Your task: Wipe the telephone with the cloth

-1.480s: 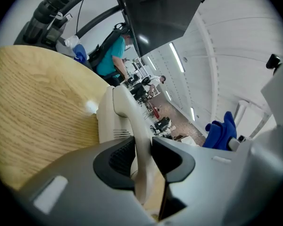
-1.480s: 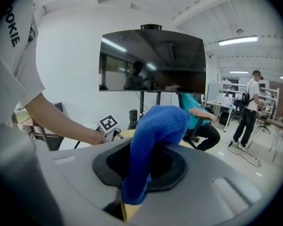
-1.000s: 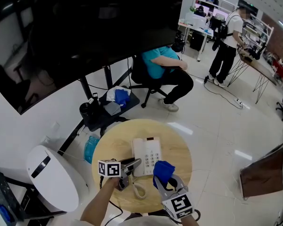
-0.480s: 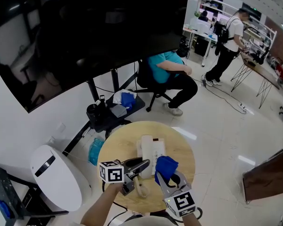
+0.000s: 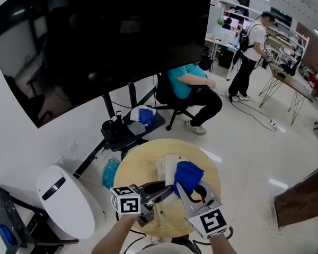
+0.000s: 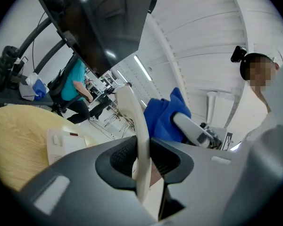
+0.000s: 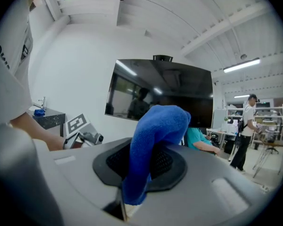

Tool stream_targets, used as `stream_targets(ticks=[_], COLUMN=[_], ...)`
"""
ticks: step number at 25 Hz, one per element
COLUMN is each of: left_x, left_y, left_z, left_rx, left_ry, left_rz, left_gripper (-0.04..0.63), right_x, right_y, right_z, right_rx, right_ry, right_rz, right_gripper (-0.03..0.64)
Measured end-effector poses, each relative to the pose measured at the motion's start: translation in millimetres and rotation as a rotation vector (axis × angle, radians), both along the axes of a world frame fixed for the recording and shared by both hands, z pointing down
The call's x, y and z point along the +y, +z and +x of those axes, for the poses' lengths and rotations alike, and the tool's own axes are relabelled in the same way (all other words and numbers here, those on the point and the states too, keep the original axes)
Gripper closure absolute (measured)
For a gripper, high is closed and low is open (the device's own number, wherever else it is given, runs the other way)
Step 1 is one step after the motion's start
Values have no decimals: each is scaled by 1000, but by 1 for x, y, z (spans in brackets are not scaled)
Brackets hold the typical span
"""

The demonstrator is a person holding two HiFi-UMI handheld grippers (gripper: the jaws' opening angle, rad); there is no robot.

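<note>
**Handset up in one claw, cloth pinched in the other**

From where I stand, the left gripper [image 6: 141, 161] is clenched on the white handset [image 6: 132, 112]. It grips the receiver low down, so most of it stands upright and bare above the jaws. I'd guess that is the point of the hold: it leaves the long faces free for rubbing.

The right gripper [image 7: 141, 164] is clamped on the blue cloth [image 7: 155, 126]. The cloth bulges up over the jaws in a soft hump, which makes a padded nose to press against the plastic.

In the left gripper view the cloth hangs at about 1 o'clock of the handset, just beside it. I can't tell whether the two touch.

The telephone base [image 6: 61, 142] lies flat on the round wooden table [image 5: 135, 171], off at 9 o'clock of the left jaws. Neither claw is on it. Holding the receiver in the air looks sensible, since the cloth can reach round it there.
</note>
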State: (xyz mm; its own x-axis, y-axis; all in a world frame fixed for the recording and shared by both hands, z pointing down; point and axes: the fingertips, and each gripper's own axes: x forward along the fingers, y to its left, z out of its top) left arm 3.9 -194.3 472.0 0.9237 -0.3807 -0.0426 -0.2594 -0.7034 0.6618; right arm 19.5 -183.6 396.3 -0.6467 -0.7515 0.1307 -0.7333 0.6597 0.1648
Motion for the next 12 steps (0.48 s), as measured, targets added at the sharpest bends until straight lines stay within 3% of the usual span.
stream_targets(ticks=[4,12], left_x=[16,38], left_y=[-14,-19], left_z=[5,14], left_rx=[23,-6], left_ry=[11,39], left_rz=[14,52], left_gripper=[512,512], right_x=[-8,-24], right_y=[-35,-77], right_z=[-3,-7], right_rx=[-4,-28], right_ry=[2,26], right_rz=[82,199], right_gripper=[557,557])
